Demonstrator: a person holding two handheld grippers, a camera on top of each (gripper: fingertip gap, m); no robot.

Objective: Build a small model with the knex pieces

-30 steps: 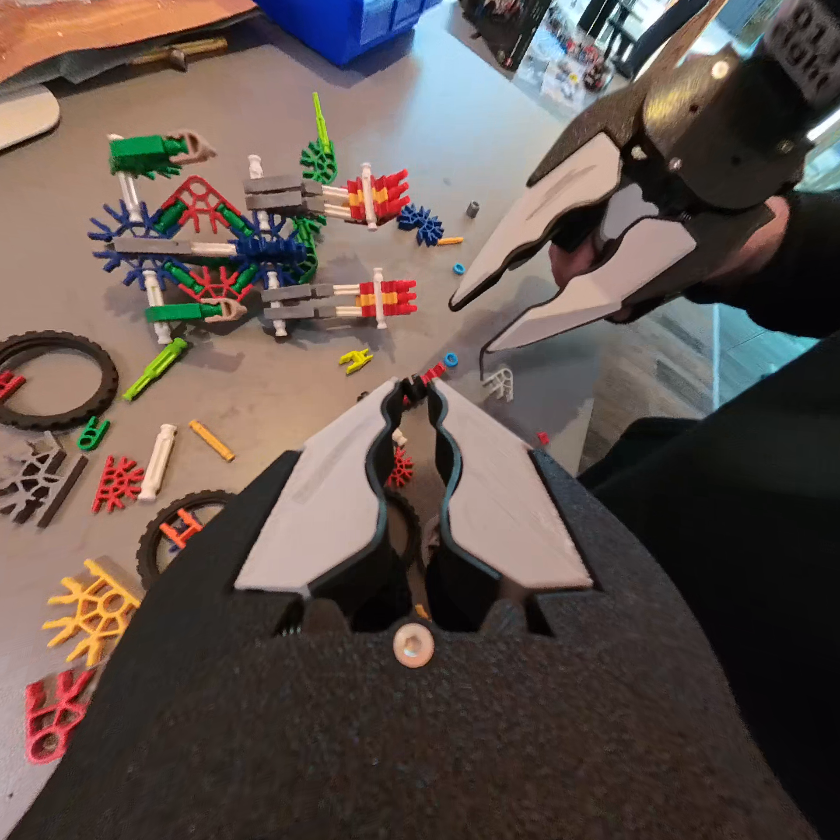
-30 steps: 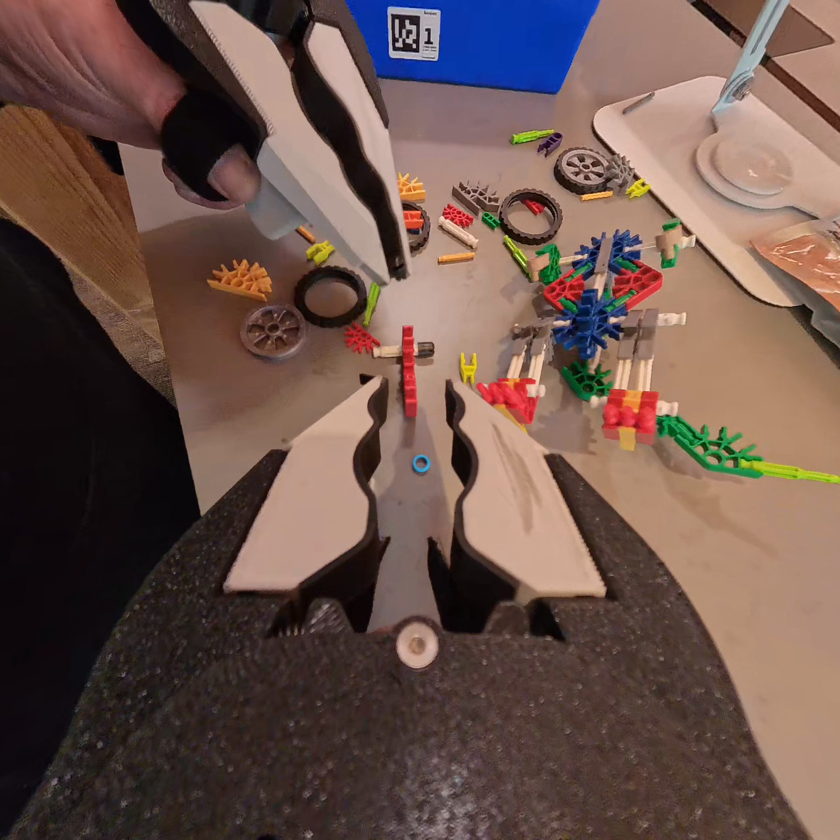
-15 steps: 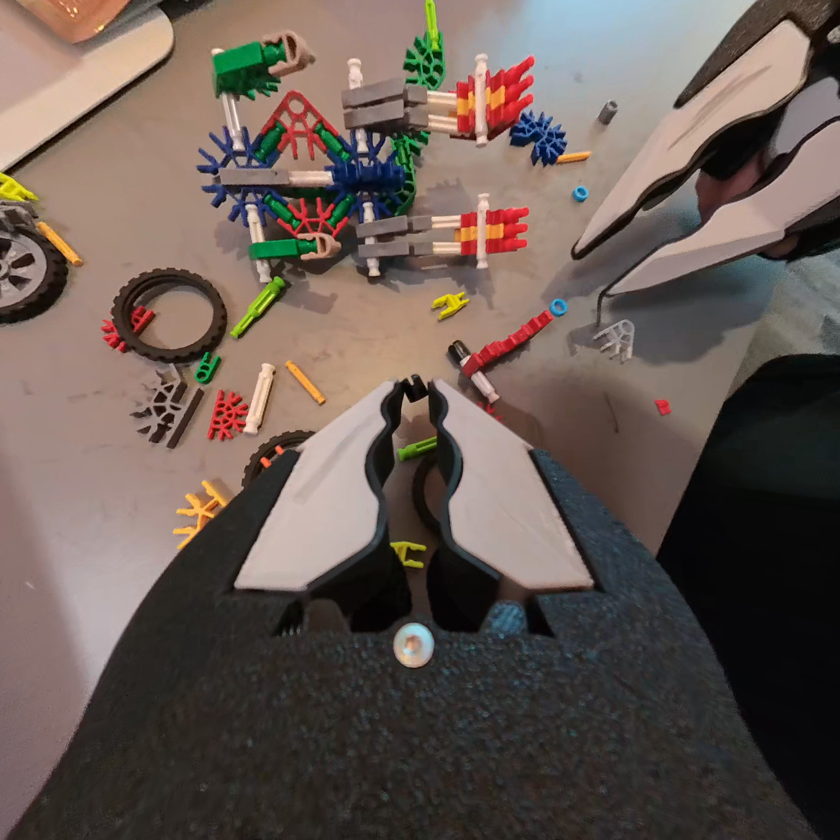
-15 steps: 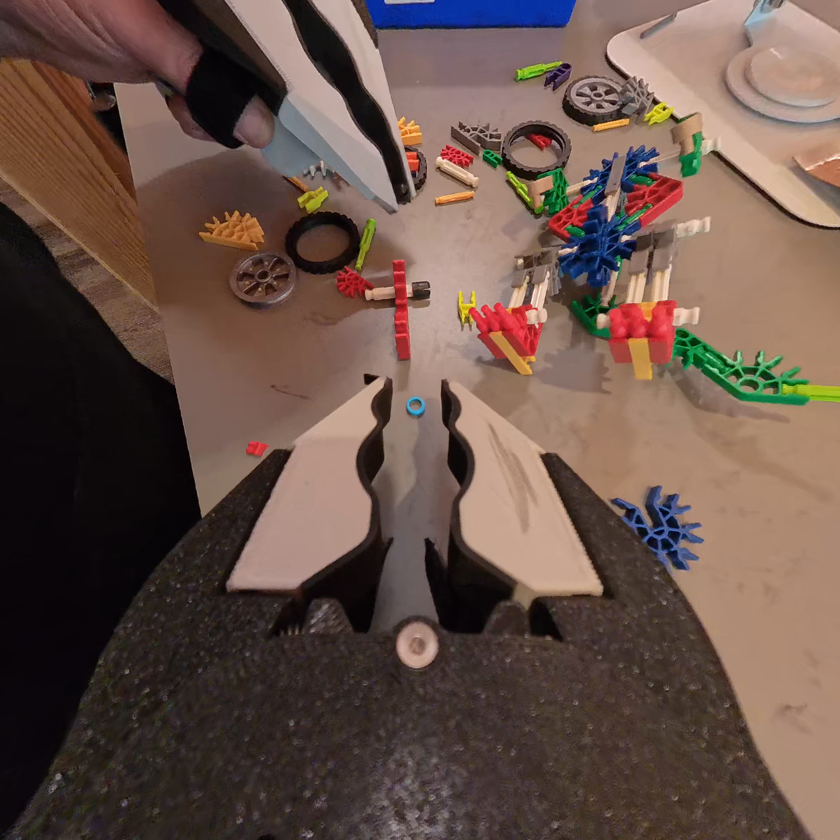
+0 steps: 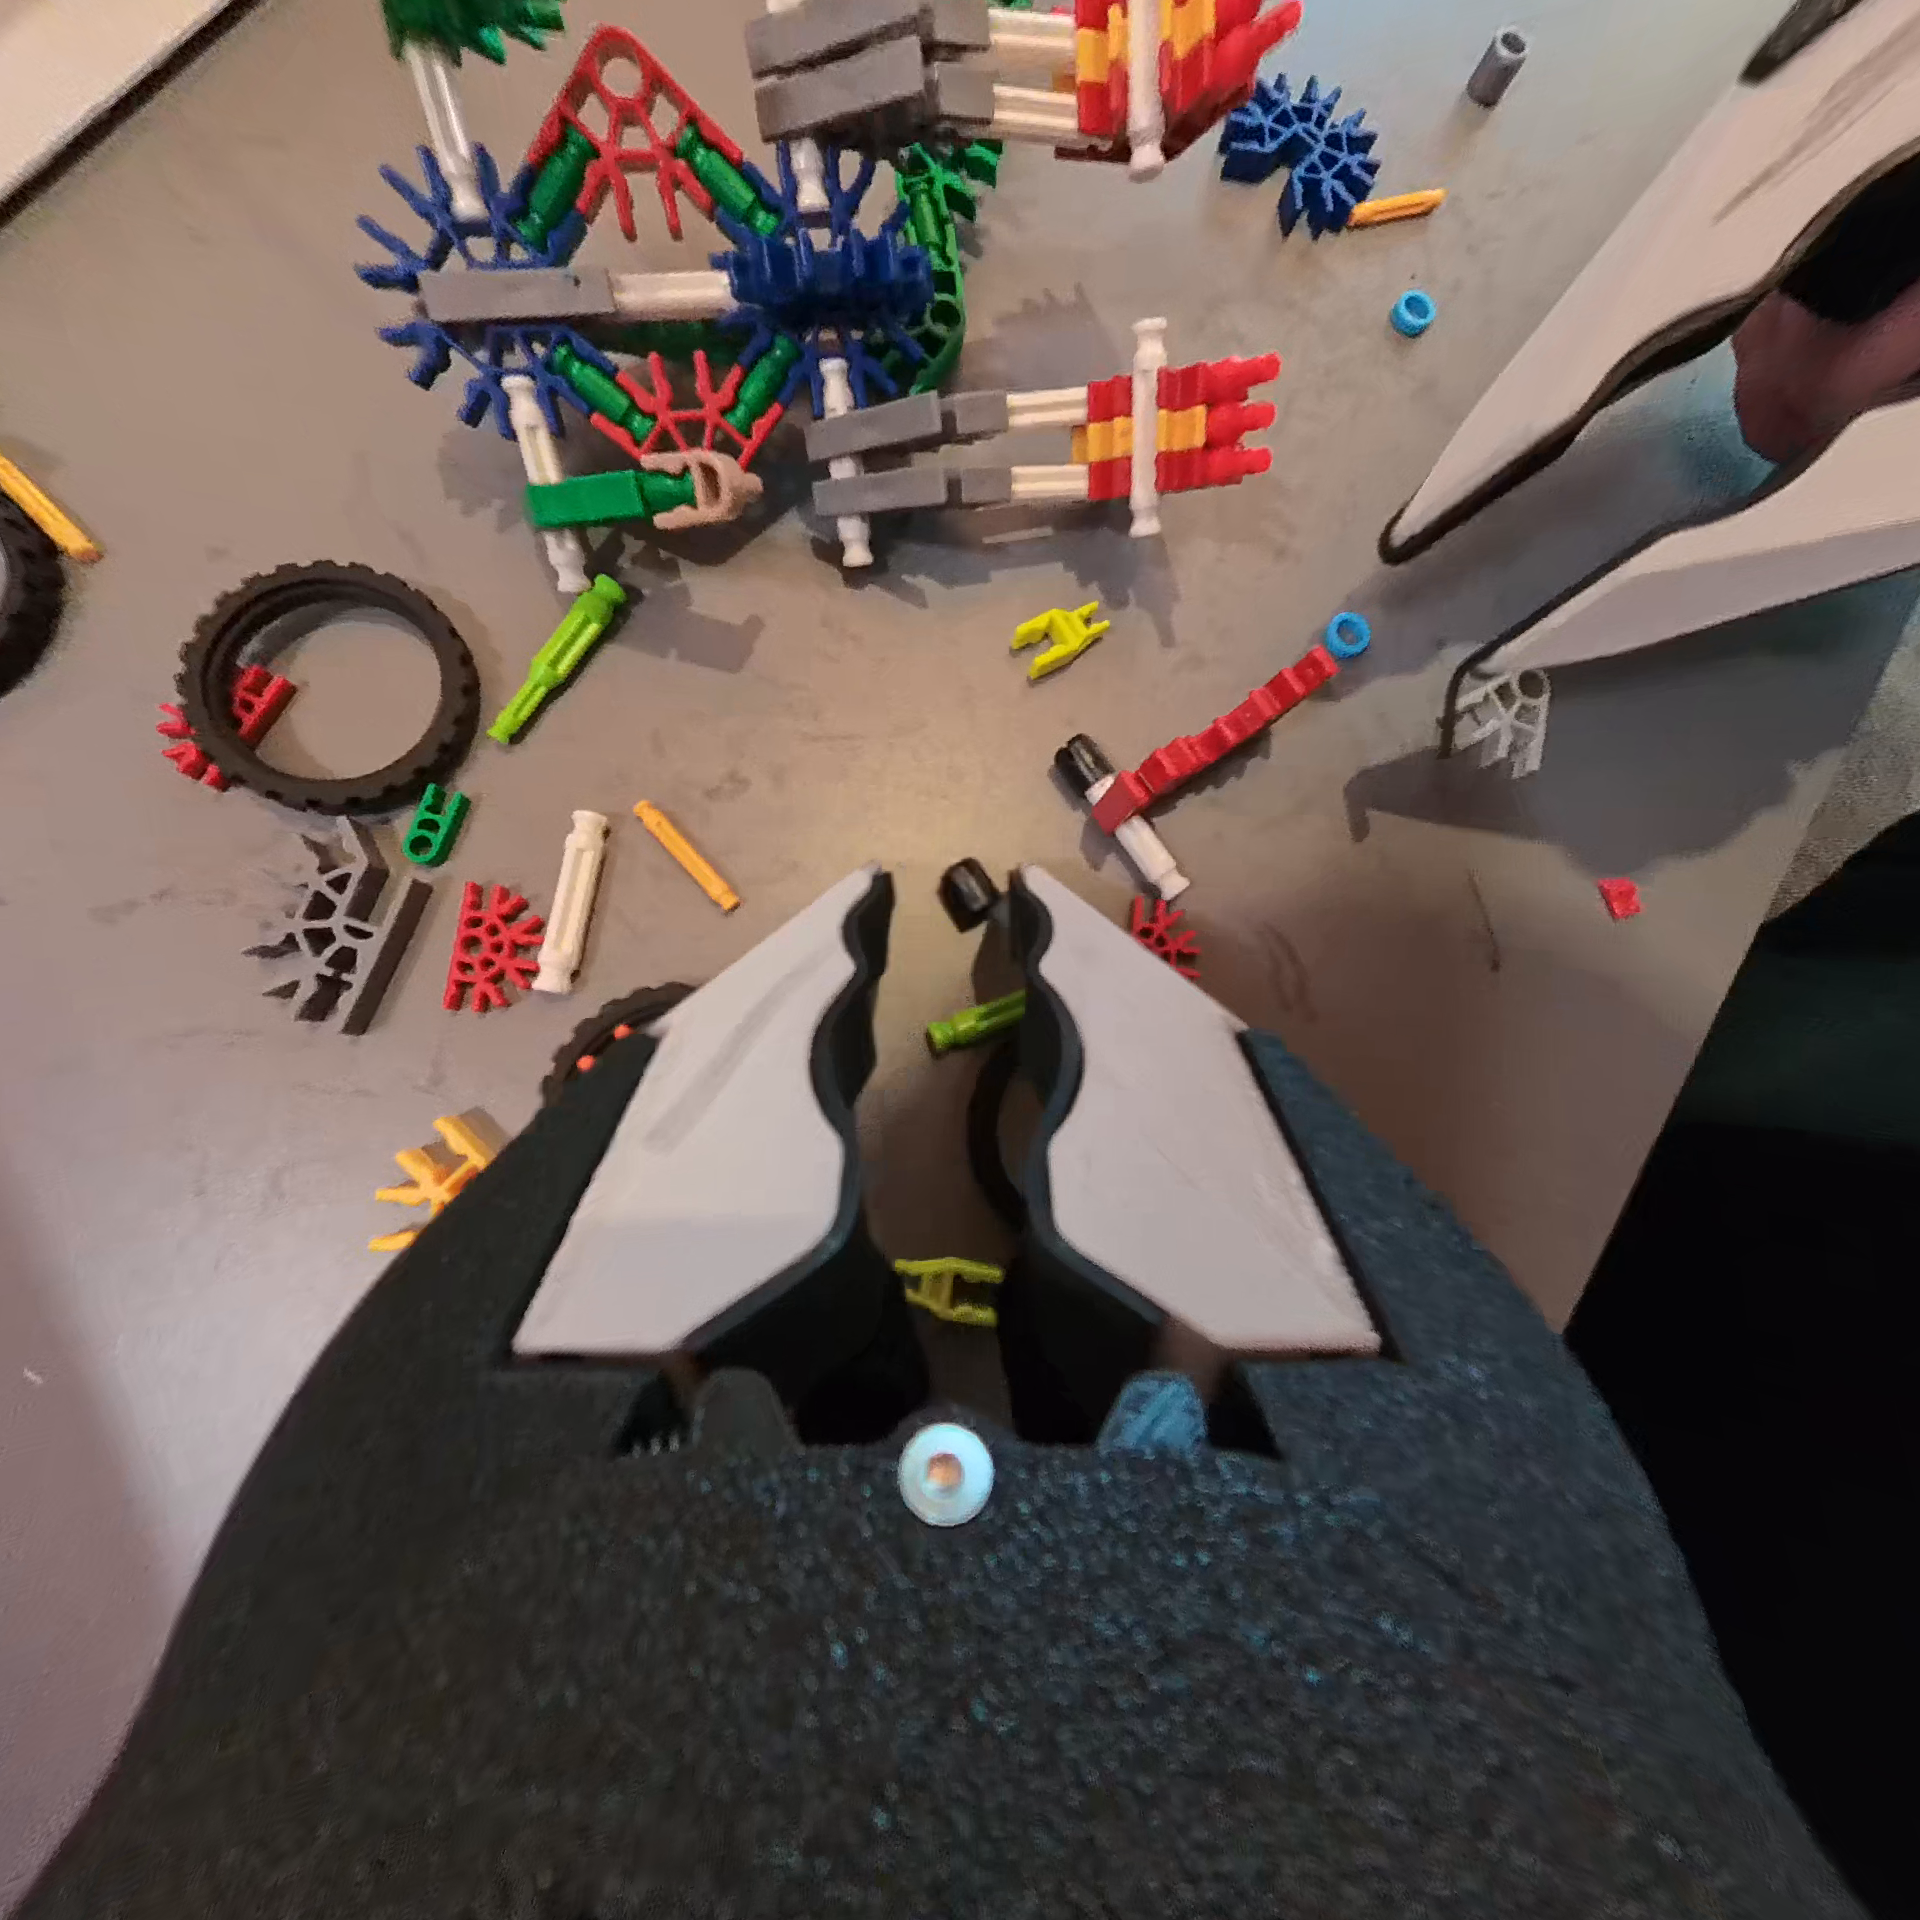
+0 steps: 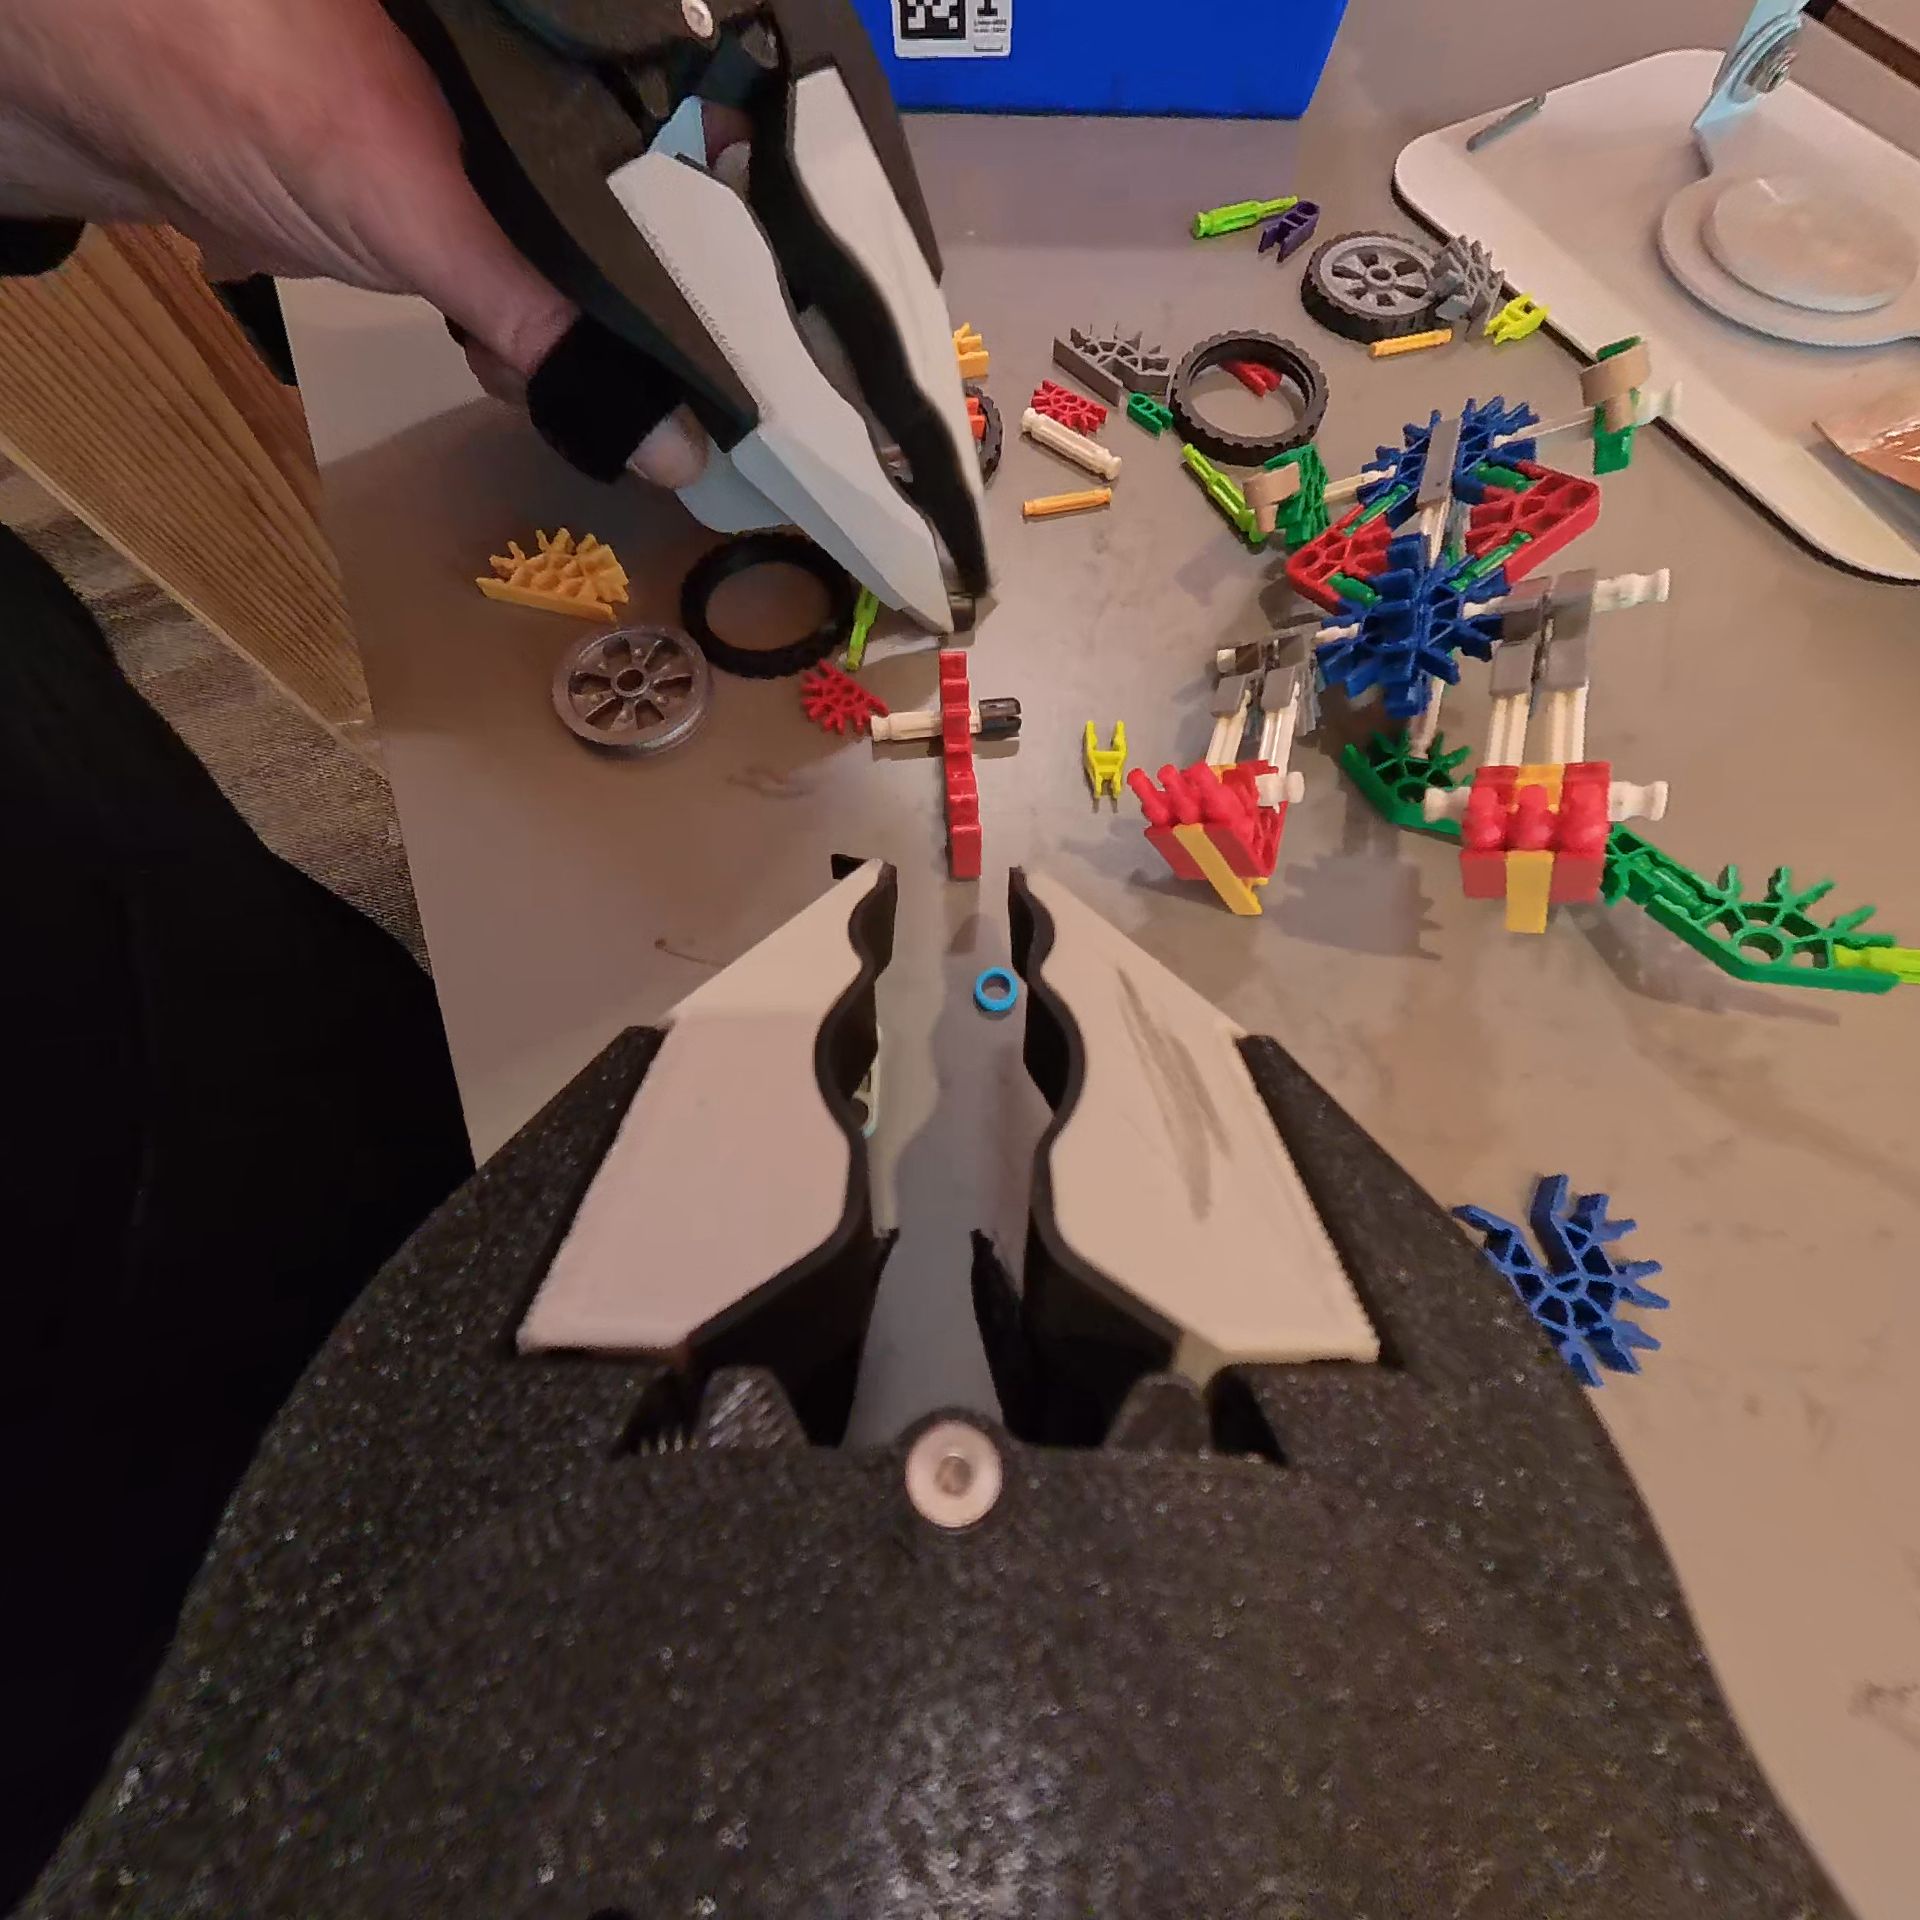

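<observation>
My left gripper [image 5: 954,883] is low over the grey table [image 5: 852,717], jaws a little apart. A small black cap [image 5: 966,894] sits between the tips, against the right finger. Just ahead lies a red notched strip [image 5: 1226,727] on a white rod [image 5: 1138,836] with a black end. My right gripper [image 6: 951,873] is open and empty, with a blue ring [image 6: 994,989] on the table between its fingers. The red strip [image 6: 961,769] lies just past its tips. The left gripper [image 6: 961,613] hangs over the strip's far end. The right gripper [image 5: 1429,613] also shows in the left wrist view.
A built model [image 5: 727,312] of blue, red, green and grey pieces lies beyond. Loose parts lie around: black tyre [image 5: 327,691], yellow clip [image 5: 1060,636], grey connector [image 5: 1501,717], blue snowflake connector [image 6: 1569,1273], grey wheel [image 6: 632,684]. A blue bin [image 6: 1101,52] and a white tray [image 6: 1662,343] stand at the back. My right fingertips sit around 10 cm from my left ones.
My left gripper dropped closer to the table and its jaws opened a little around the black cap. My right gripper moved forward, so the blue ring now lies between its fingers.
</observation>
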